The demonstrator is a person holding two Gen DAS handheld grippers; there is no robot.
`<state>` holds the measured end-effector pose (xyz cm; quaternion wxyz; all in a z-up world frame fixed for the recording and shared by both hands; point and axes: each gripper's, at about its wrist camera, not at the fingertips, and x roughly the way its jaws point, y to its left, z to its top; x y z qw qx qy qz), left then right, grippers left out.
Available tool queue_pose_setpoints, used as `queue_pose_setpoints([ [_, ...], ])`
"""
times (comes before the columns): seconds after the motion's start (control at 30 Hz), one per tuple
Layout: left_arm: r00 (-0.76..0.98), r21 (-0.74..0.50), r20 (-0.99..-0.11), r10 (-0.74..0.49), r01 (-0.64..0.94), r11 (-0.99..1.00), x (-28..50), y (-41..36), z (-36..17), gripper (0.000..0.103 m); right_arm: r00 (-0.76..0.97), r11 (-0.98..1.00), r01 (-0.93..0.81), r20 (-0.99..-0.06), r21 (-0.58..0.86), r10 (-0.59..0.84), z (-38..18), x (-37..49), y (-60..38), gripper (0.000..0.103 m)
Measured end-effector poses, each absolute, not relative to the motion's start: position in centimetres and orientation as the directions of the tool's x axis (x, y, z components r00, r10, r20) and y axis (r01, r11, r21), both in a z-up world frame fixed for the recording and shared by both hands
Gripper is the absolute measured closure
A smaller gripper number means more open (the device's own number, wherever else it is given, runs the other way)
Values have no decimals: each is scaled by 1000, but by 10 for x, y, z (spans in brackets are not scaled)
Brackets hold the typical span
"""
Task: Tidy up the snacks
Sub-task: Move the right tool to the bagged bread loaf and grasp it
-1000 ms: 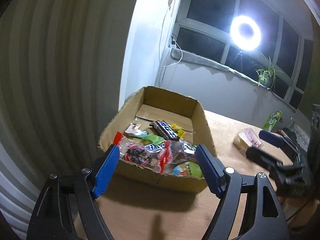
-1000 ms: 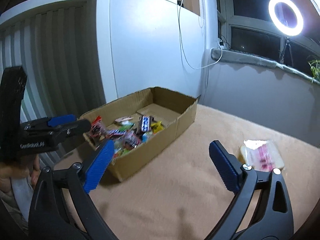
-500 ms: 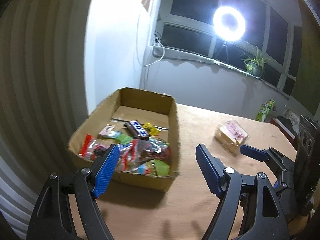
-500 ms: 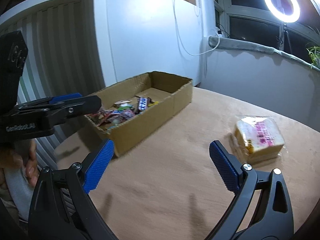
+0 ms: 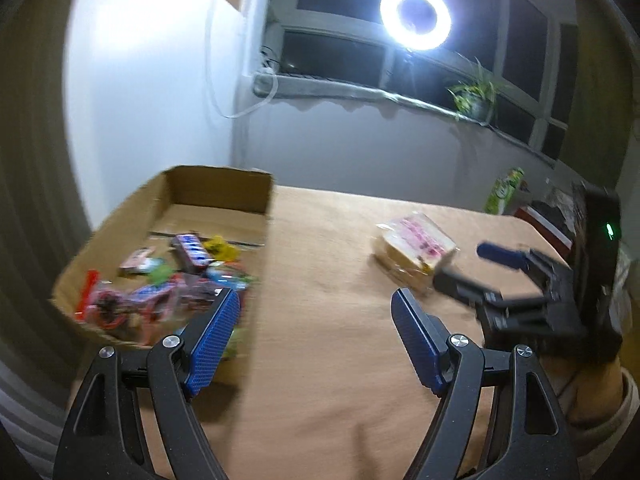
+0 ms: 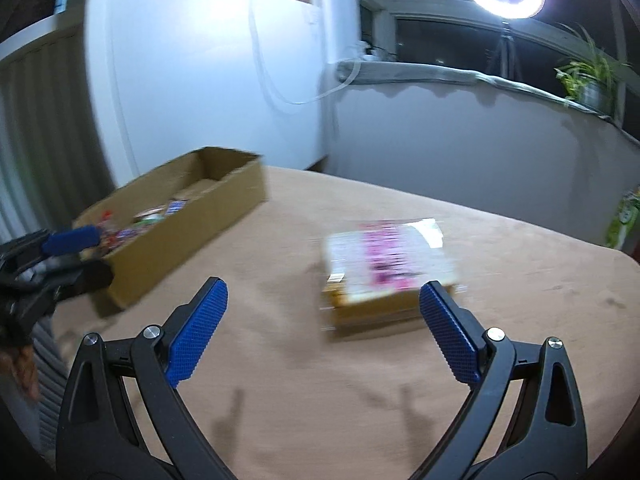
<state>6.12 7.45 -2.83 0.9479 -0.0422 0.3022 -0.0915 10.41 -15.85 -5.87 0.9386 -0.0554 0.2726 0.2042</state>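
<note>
A cardboard box (image 5: 224, 188) at the table's left holds several wrapped snacks (image 5: 160, 284); it also shows in the right wrist view (image 6: 192, 240). A clear-wrapped bread pack with a pink label (image 6: 388, 264) lies on the tan table, also in the left wrist view (image 5: 416, 252). My right gripper (image 6: 322, 336) is open and empty, just short of the pack. My left gripper (image 5: 316, 336) is open and empty, by the box's near right corner. The right gripper also shows in the left wrist view (image 5: 476, 268), right of the pack.
A green carton (image 5: 504, 192) stands at the table's far right edge. A ring light (image 5: 416, 16) and a potted plant (image 5: 476, 96) are at the window behind. A white cabinet (image 6: 200, 92) stands behind the box.
Both grippers have swung right, away from the box. The bread pack has come closer in the right wrist view. Both stay open and empty.
</note>
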Motion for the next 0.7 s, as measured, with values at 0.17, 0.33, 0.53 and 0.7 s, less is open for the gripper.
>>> queue_pose_setpoints([
  [0.17, 762, -136, -596, -254, 216, 967, 80, 38, -39, 24, 764, 924, -382, -560, 8, 321, -56, 130, -186, 4],
  [0.33, 707, -152, -636, -308, 276, 949, 107, 6, -54, 24, 707, 917, -398, -629, 25, 324, -65, 168, -201, 4],
  [0.53, 625, -195, -706, -333, 281, 940, 154, -22, -81, 24, 599, 908, -393, -709, 144, 372, -88, 214, -215, 4],
  [0.7, 581, -228, -735, -350, 273, 934, 170, -31, -95, 31, 558, 874, -416, -688, 252, 464, -96, 220, -224, 24],
])
